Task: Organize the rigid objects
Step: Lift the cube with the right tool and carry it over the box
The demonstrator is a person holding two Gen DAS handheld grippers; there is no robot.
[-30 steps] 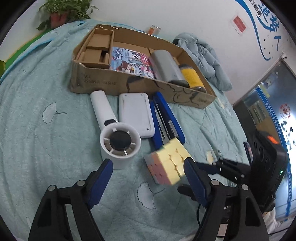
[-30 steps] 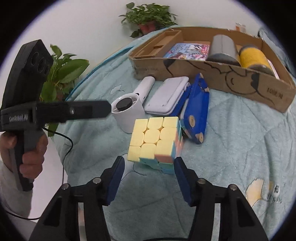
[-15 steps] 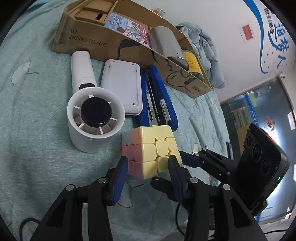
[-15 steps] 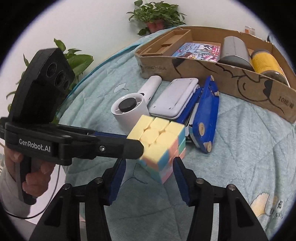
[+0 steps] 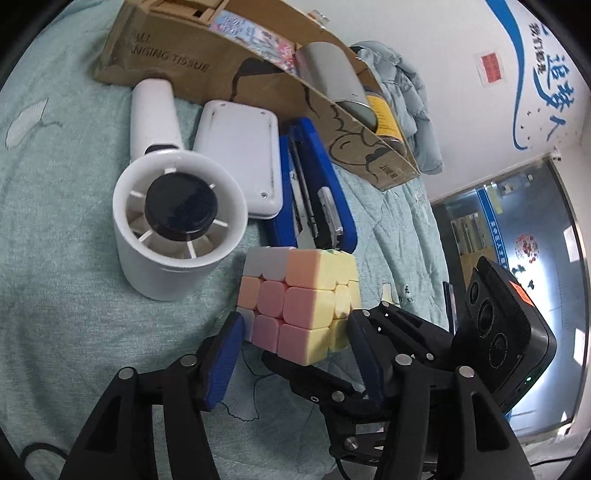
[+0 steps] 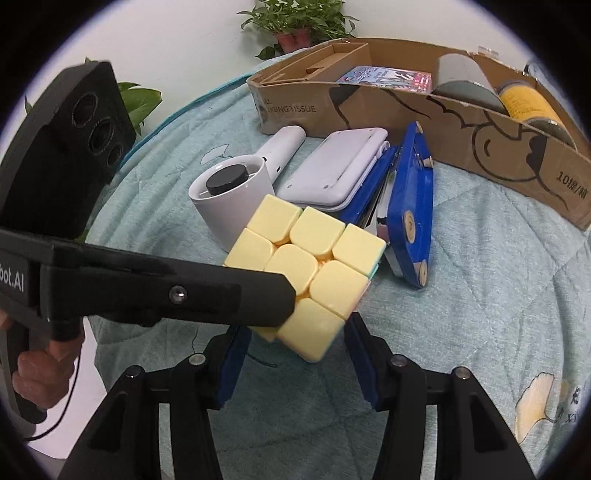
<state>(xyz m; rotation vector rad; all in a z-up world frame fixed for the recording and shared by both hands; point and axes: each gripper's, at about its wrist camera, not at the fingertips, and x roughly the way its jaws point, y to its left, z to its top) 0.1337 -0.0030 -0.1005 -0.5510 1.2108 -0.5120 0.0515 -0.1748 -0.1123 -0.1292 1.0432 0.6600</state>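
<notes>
- Left wrist view: the left gripper (image 5: 295,325) has blue fingers (image 5: 225,358), and they are opening
- The puzzle cube (image 5: 295,302) sits between them, tipped on one corner, with pink and yellow sides showing; the pads are right beside it, but I cannot tell if they touch
- Under the cube is a green quilt (image 5: 55,295) with leaf pictures on it
- A white hand fan (image 5: 177,229) lies just beside the cube, with its round end facing up
- Next to the fan is a flat white case (image 5: 236,155), and next to that a blue stapler (image 5: 314,195) that almost reaches the cube
- Behind them is a long cardboard box (image 5: 177,55); inside are a picture book (image 5: 251,33), a grey can (image 5: 332,81) and a yellow can (image 5: 384,118)
- Right wrist view: the right gripper (image 6: 297,332) has its fingers closed on the bottom part of the cube, one on each side
- The cube is up off the quilt, yellow side on top, in front of the fan and the stapler
- One black finger of the left gripper comes in from the side and lies against the cube's near edge
- A hand (image 6: 40,369) holds that gripper's handle at the picture's edge
- A green plant (image 6: 295,18) stands behind the box
</notes>
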